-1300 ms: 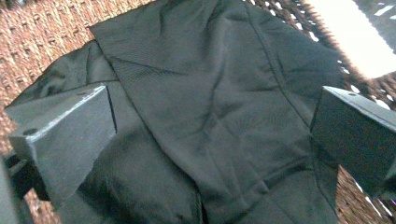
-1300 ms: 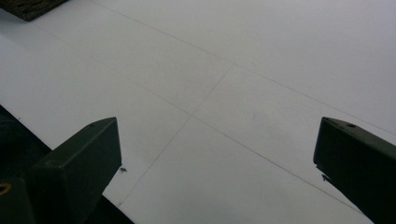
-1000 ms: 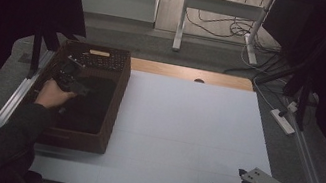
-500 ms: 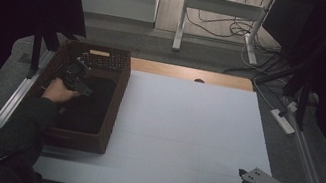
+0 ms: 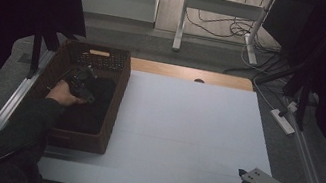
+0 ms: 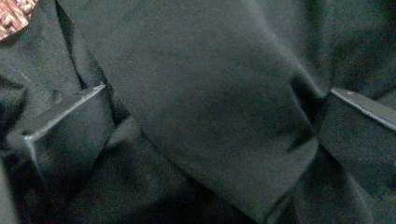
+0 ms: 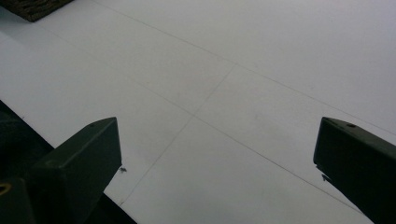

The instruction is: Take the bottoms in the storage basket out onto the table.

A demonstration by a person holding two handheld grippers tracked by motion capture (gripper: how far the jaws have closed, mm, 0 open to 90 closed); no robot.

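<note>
We see dark matt cloth (image 6: 210, 107), soft and creased, in a brown woven wicker basket (image 5: 118, 88); the table (image 5: 195, 127) is smooth matt white; its far edge looks wooden.

The right tool (image 7: 217, 161) hangs wide apart over the white table (image 7: 261, 70).

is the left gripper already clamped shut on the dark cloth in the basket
No, in the left gripper view the left gripper has its jaws spread wide, with a fold of the dark cloth lying between them.
</note>
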